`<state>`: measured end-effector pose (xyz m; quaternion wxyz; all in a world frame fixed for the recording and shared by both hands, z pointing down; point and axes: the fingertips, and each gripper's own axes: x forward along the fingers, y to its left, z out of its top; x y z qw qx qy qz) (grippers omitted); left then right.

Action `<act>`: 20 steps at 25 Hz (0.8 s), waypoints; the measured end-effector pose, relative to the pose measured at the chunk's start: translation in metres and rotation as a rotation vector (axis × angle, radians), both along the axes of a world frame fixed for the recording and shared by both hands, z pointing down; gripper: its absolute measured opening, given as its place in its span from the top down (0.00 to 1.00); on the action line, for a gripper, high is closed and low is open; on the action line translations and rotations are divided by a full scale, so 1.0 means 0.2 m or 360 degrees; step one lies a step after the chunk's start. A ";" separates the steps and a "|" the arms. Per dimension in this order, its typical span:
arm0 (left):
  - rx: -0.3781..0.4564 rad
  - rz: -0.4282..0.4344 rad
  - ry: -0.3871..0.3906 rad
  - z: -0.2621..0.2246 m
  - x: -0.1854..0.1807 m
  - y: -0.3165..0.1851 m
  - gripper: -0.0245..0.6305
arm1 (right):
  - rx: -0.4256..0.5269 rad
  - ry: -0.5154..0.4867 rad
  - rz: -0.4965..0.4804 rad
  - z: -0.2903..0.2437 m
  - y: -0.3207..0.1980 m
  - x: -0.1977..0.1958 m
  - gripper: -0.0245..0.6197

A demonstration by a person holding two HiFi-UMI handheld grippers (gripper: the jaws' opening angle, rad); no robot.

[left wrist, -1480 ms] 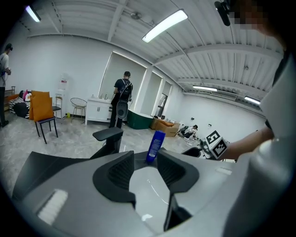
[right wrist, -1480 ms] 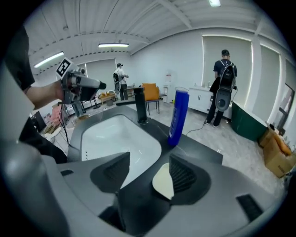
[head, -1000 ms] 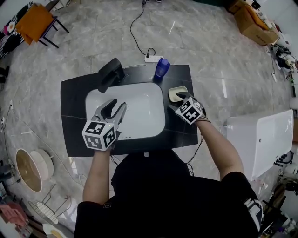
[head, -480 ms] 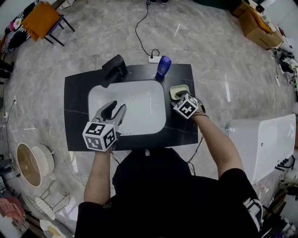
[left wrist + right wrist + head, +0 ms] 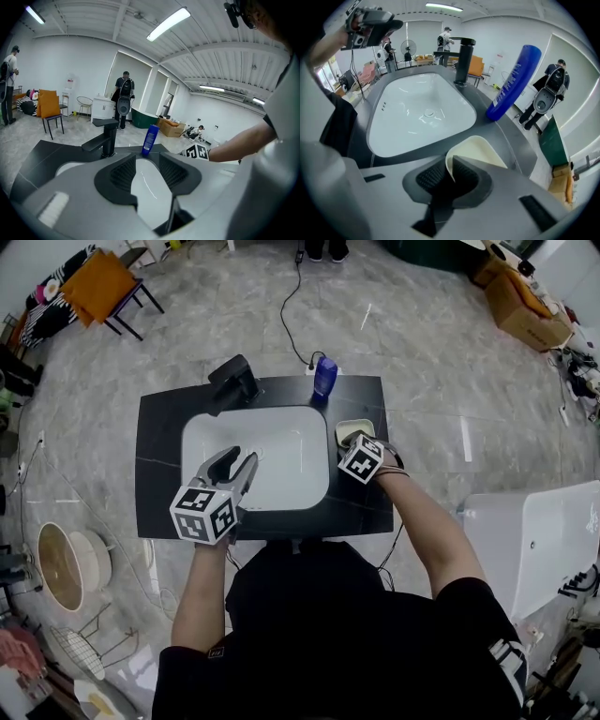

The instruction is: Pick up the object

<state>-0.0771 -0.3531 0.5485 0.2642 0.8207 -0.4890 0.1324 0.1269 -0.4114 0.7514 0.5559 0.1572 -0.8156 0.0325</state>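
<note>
Only the right gripper view shows the right gripper (image 5: 450, 172), jaws just closing, pinching the cream soap dish (image 5: 480, 150) by its thin rim; left gripper (image 5: 143, 173) wide open, empty

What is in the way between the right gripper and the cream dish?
Nothing visible. The right gripper has just been closing its jaws, and they now pinch the rim of the dish. The bottle stands apart, farther back.
</note>
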 end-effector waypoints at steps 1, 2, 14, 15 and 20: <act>0.0007 -0.0006 -0.0003 -0.02 0.01 0.01 0.71 | 0.0012 0.0007 -0.0014 0.00 0.00 -0.01 0.89; 0.0014 -0.0012 -0.0007 -0.03 0.01 0.02 0.71 | 0.0020 0.0002 -0.0022 -0.01 0.00 -0.02 0.90; 0.0092 -0.0028 -0.0008 -0.15 -0.12 0.06 0.71 | -0.0034 -0.0294 0.0252 -0.22 0.05 -0.04 0.91; 0.0099 -0.0022 0.0001 -0.15 -0.14 0.07 0.71 | -0.0026 -0.0325 0.0292 -0.25 0.05 -0.05 0.91; 0.0131 0.0010 0.0032 -0.19 -0.30 0.12 0.72 | 0.0045 -0.0499 0.0453 -0.45 0.04 -0.17 0.91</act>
